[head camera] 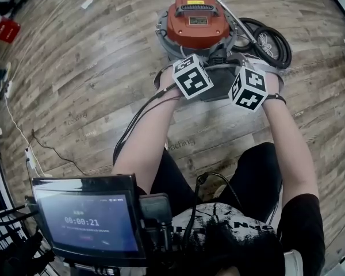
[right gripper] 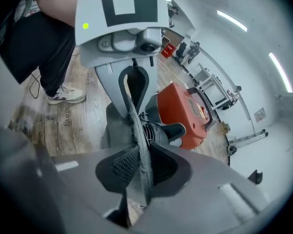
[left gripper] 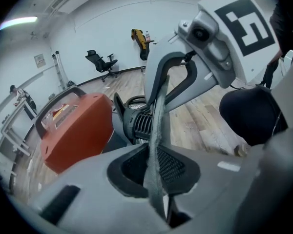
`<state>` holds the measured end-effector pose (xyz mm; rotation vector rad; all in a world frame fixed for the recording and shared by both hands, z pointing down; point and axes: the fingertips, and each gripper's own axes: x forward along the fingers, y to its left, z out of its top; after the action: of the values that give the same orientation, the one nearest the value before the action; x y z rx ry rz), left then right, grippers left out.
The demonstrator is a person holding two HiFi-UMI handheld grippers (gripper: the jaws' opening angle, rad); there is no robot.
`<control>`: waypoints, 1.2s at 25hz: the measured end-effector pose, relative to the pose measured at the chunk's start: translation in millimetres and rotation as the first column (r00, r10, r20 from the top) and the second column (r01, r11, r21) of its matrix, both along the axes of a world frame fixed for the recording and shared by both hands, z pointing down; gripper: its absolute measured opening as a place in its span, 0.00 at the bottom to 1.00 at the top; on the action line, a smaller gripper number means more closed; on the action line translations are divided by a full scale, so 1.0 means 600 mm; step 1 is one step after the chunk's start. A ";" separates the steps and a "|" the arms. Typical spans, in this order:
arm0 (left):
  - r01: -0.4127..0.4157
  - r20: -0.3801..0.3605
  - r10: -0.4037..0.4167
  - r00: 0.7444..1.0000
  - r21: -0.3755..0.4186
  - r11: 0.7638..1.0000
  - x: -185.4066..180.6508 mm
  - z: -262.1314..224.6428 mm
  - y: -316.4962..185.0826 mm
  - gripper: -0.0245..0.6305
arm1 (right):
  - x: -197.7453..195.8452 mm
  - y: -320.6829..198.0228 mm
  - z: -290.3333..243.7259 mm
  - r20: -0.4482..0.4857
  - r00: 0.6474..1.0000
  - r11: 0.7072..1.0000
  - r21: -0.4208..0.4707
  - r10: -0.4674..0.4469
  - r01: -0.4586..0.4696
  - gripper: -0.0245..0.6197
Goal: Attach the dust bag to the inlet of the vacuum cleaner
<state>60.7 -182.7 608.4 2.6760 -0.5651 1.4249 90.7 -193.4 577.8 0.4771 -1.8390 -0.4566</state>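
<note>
Bag (left gripper: 158,116) edge pinched in left claw (left gripper: 158,172), right claw (right gripper: 139,167); open floor (head camera: 103,68).

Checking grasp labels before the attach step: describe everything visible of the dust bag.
The dust bag is thin grey cloth with a fuzzy, felt-like edge, seen edge-on in both gripper views. The left gripper and right gripper each pinch that edge, so it spans between them just in front of the orange vacuum cleaner, close to its black ribbed fitting. Whether it touches the fitting cannot be told. The rest of the bag is mostly hidden.
</note>
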 end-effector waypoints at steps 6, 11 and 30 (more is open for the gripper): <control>-0.023 0.019 0.023 1.000 0.039 0.999 0.010 -0.014 -0.003 0.09 | 0.014 0.000 0.004 0.065 0.997 0.999 -0.016 0.046 -0.045 0.13; -0.025 -0.040 0.029 0.999 0.097 0.995 0.034 -0.048 -0.012 0.11 | 0.041 -0.005 0.029 0.092 0.988 0.990 -0.077 0.128 -0.121 0.12; -0.008 -0.052 0.011 0.999 0.053 0.999 0.023 -0.038 -0.009 0.10 | 0.024 -0.003 0.002 0.117 0.987 0.994 -0.039 0.105 -0.101 0.13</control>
<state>74.7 -188.1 585.7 2.7518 -0.5944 1.3562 105.1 -195.5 579.1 0.5851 -1.9230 -0.3329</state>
